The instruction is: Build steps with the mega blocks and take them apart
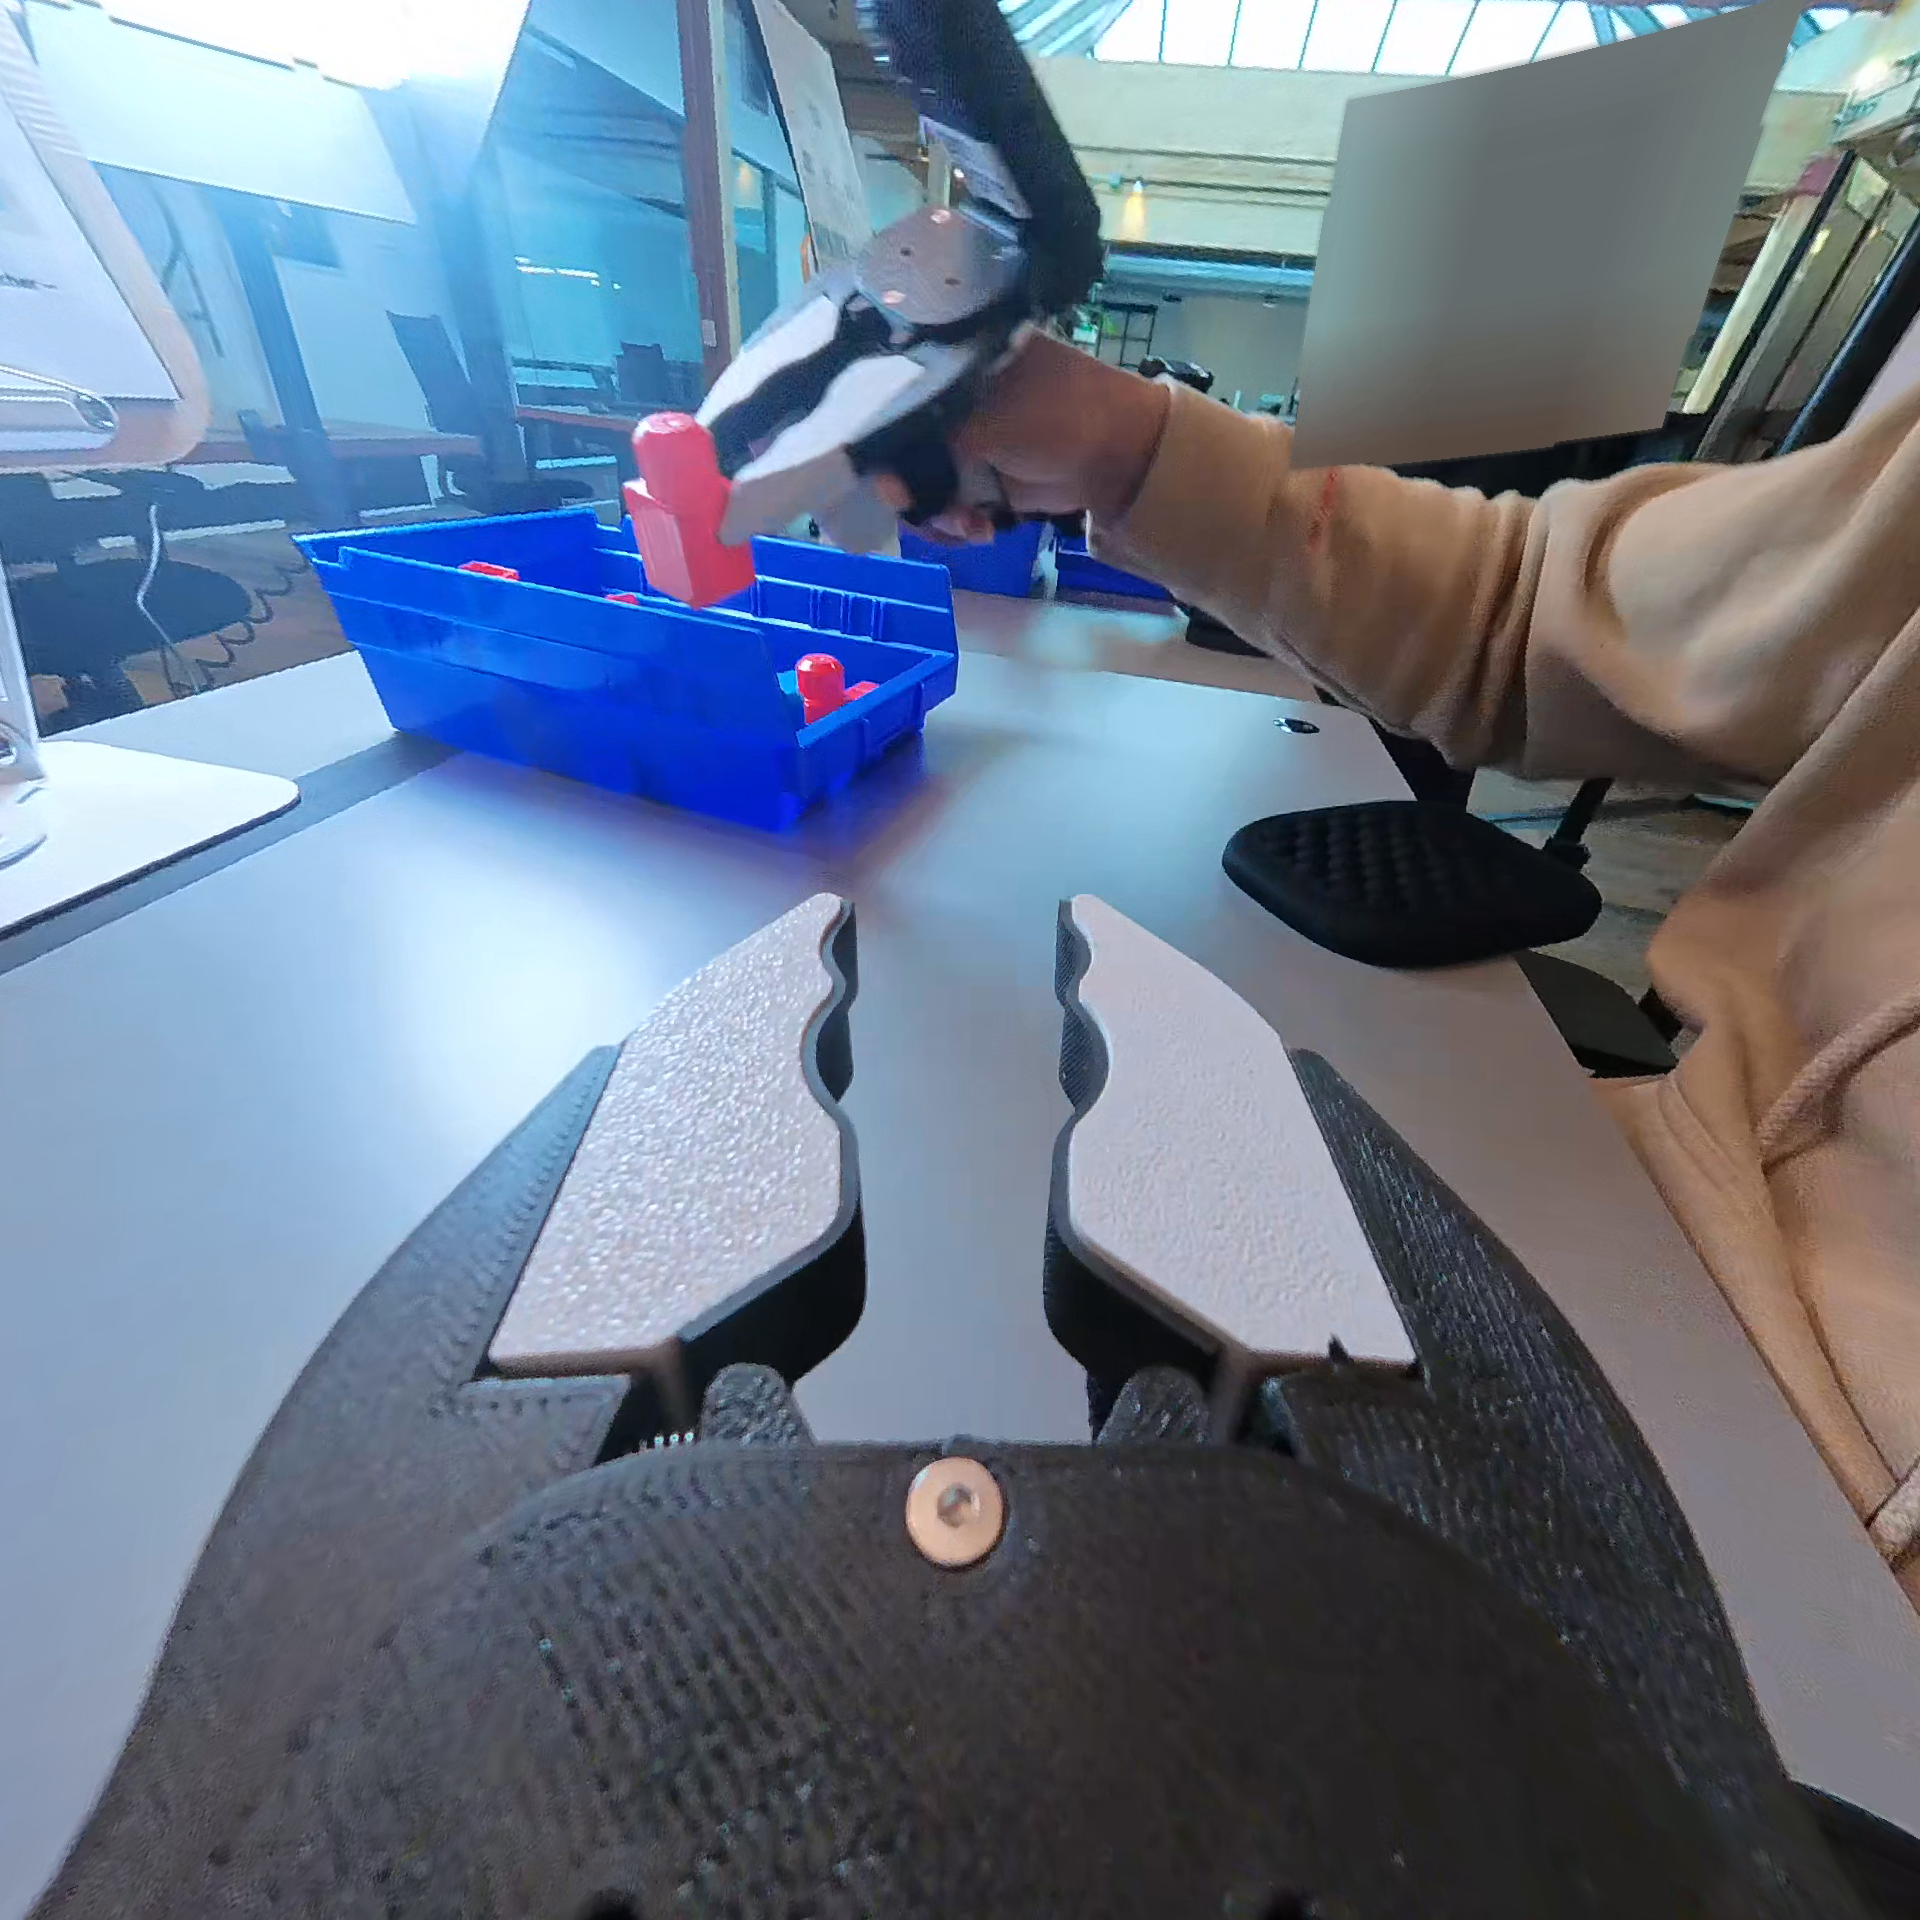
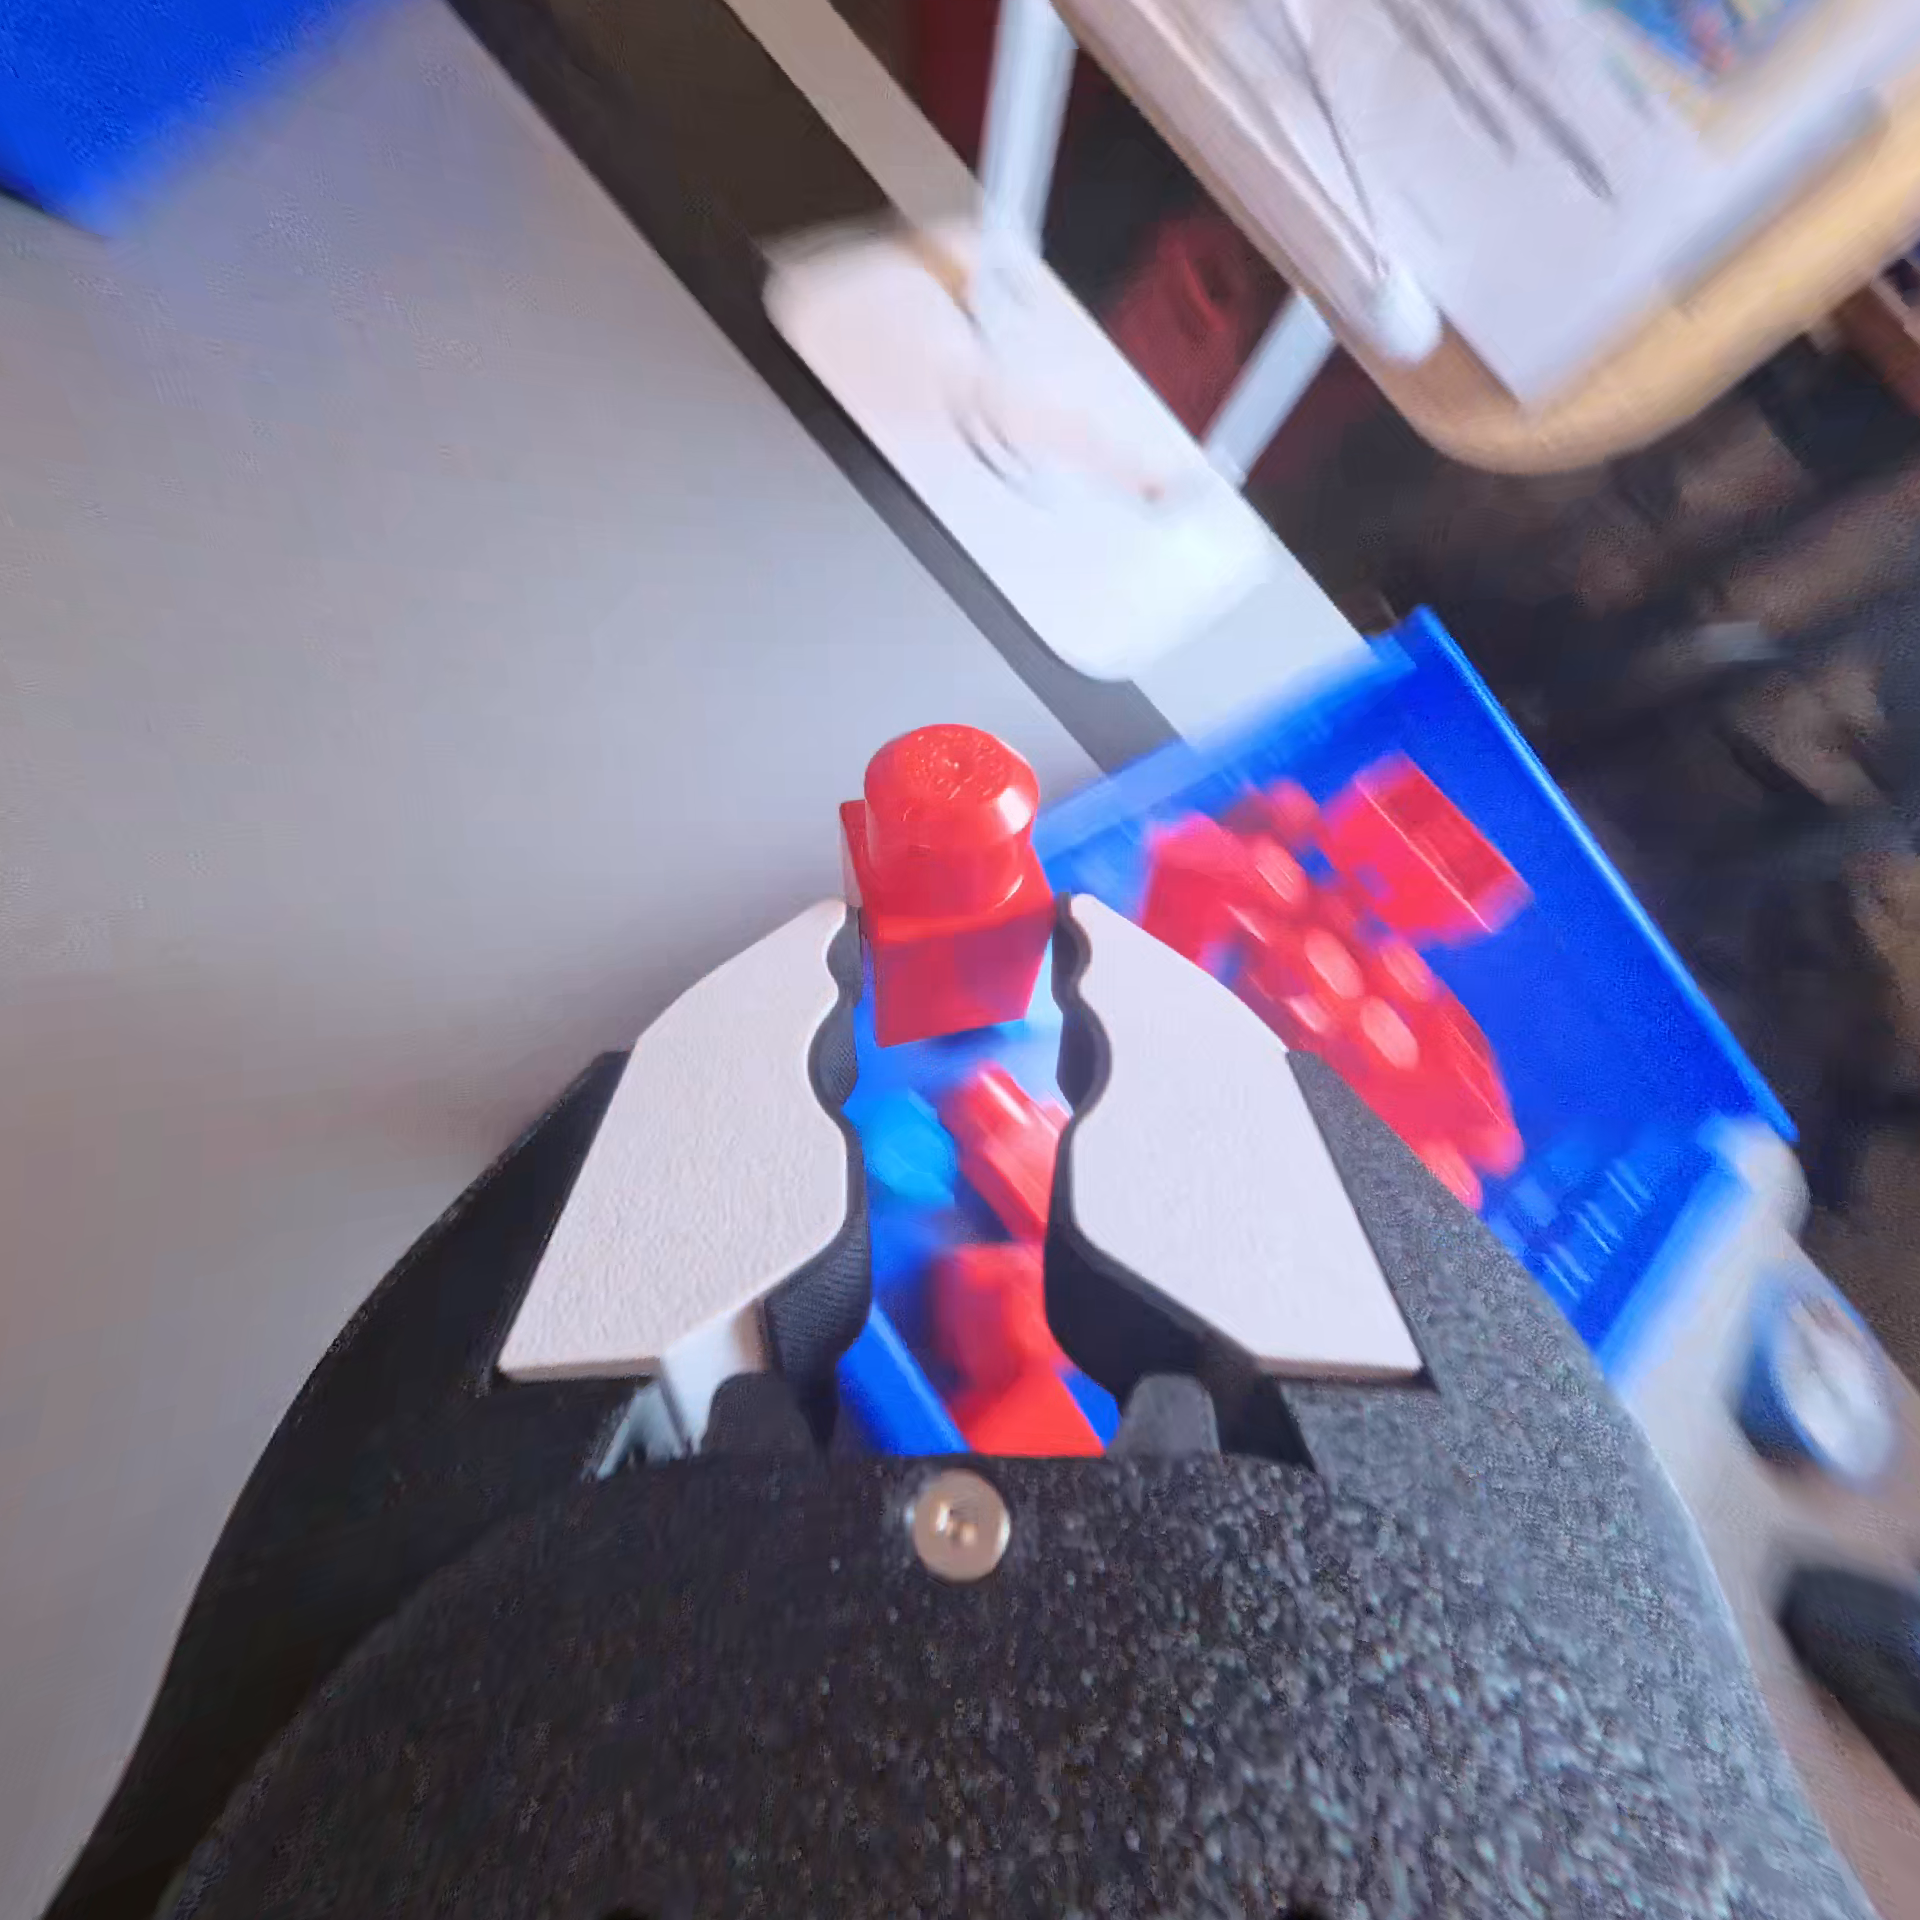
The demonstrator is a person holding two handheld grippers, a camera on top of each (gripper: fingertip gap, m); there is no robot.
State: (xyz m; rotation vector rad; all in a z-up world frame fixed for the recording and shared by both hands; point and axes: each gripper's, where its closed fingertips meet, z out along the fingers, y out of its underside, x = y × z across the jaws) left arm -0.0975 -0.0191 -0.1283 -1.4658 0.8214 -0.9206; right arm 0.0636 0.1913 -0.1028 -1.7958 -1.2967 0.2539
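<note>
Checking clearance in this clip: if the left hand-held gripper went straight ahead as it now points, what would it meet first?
Probably the blue bin. The left hand-held gripper, open and empty, looks along bare table toward it; depth is uncertain.

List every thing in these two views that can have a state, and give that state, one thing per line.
right gripper: shut on the red block, held above the bin.
red block: gripped, in the air, stud up.
left gripper: open, empty, low over the table.
blue bin: open-topped, resting on the table, with red blocks inside.
blocks in bin: loose, blurred.
</note>
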